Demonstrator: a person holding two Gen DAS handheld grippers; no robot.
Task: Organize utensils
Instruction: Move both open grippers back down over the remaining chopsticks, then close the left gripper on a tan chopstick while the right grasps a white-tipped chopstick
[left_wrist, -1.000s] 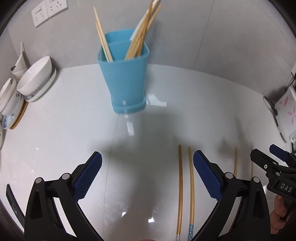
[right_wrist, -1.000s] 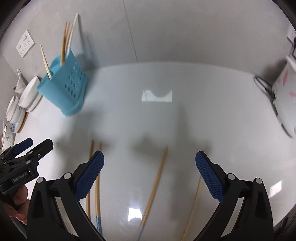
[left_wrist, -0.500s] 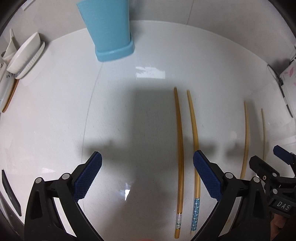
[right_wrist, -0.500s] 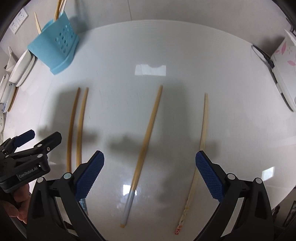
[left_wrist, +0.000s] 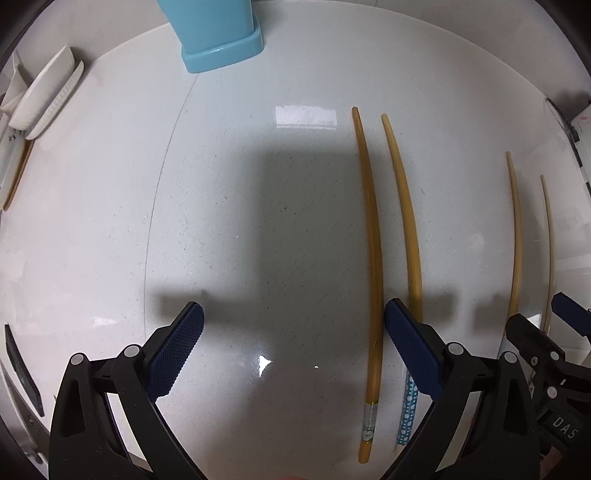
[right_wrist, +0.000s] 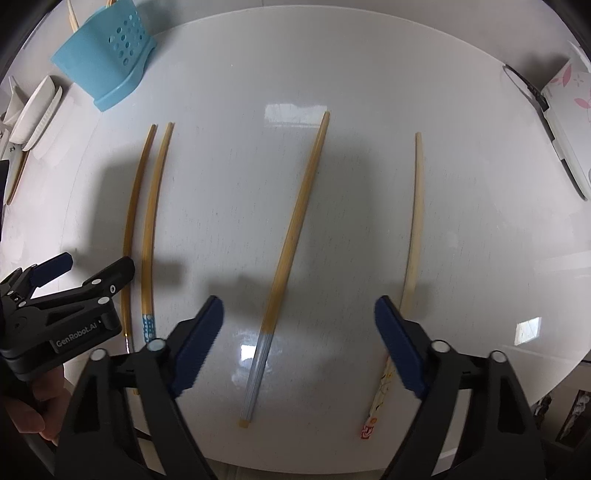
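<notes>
Several chopsticks lie side by side on the white counter (left_wrist: 221, 221). My left gripper (left_wrist: 294, 321) is open just above it. A dark yellow chopstick (left_wrist: 373, 258) lies just inside its right finger (left_wrist: 410, 347), which covers part of a blue-dotted chopstick (left_wrist: 406, 221). My right gripper (right_wrist: 299, 314) points down over a grey-ended chopstick (right_wrist: 291, 251). Its jaws are closing with that chopstick between them, pads clear of it. A pale chopstick (right_wrist: 413, 240) with a red-patterned end runs under its right finger. The blue holder (right_wrist: 107, 62) with chopsticks stands at the back left.
Stacked white bowls and plates (left_wrist: 44, 96) sit at the left edge. A white appliance with pink flowers (right_wrist: 565, 110) and its black cable (right_wrist: 524, 81) are at the right. The counter's front edge (right_wrist: 295, 469) runs just below the right gripper.
Both grippers have sunk toward the counter and tipped downward, so the holder slid to the top of each view. The right jaws have narrowed a little. The left jaws stay wide.
</notes>
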